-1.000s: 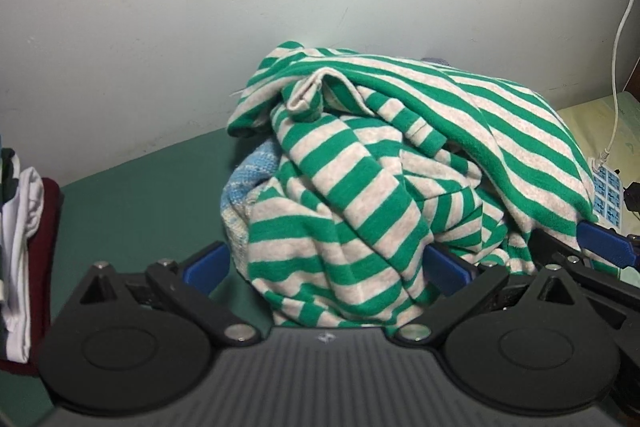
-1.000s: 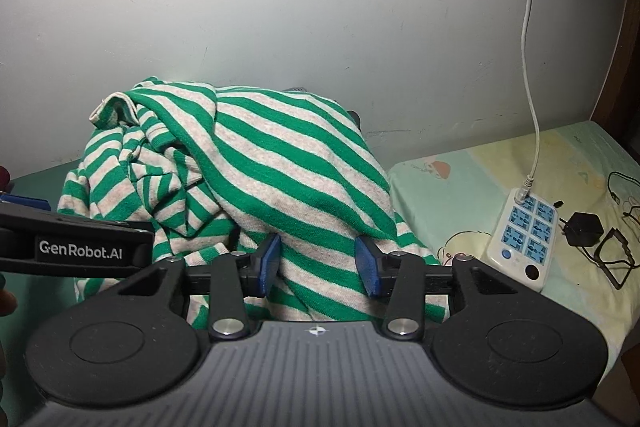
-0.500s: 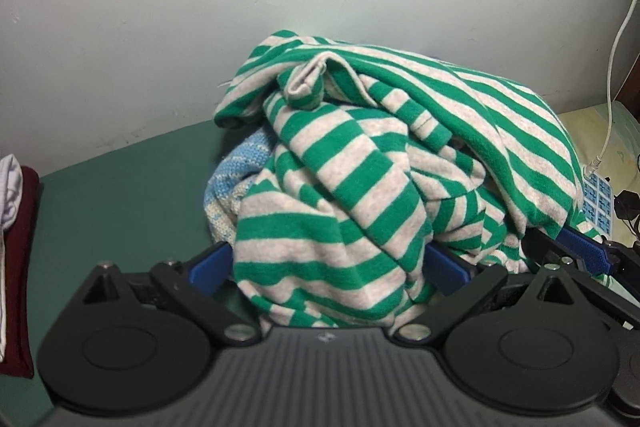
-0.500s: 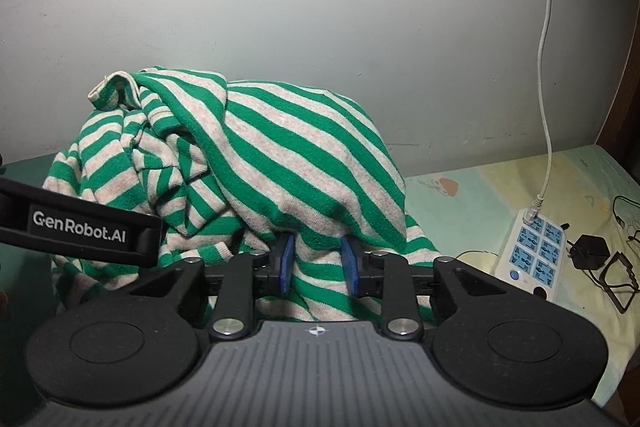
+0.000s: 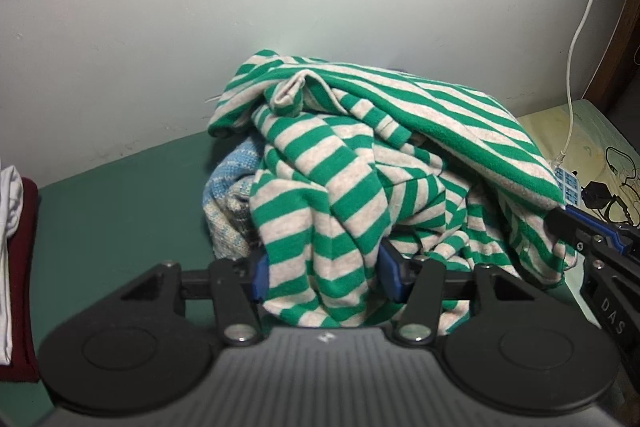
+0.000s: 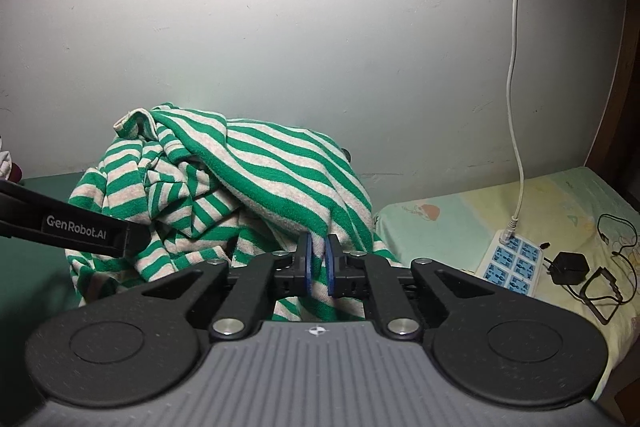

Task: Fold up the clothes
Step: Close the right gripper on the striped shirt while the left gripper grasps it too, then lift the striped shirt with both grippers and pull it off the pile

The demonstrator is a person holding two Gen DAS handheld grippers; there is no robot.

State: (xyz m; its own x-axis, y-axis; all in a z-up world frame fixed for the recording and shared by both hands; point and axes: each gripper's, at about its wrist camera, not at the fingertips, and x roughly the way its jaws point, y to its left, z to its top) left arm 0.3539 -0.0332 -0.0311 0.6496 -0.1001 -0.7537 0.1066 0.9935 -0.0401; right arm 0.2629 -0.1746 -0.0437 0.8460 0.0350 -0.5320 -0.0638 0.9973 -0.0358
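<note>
Pinching the rumpled green-striped knit top (image 6: 256, 163): right tool (image 6: 317, 263); left tool (image 5: 322, 267) spread around a fold.

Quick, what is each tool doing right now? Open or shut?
Left tool: open, its blue pads on either side of a bunch of the striped shirt, not clamped.
Right tool: shut on the striped shirt's edge.

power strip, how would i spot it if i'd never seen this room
Look at the pale yellow cartoon-print sheet right of the striped top. The power strip lies flat on it, where the white cable hanging down the wall ends. It is white with blue sockets, unlike the black adapter and dark wires beside it.
</note>
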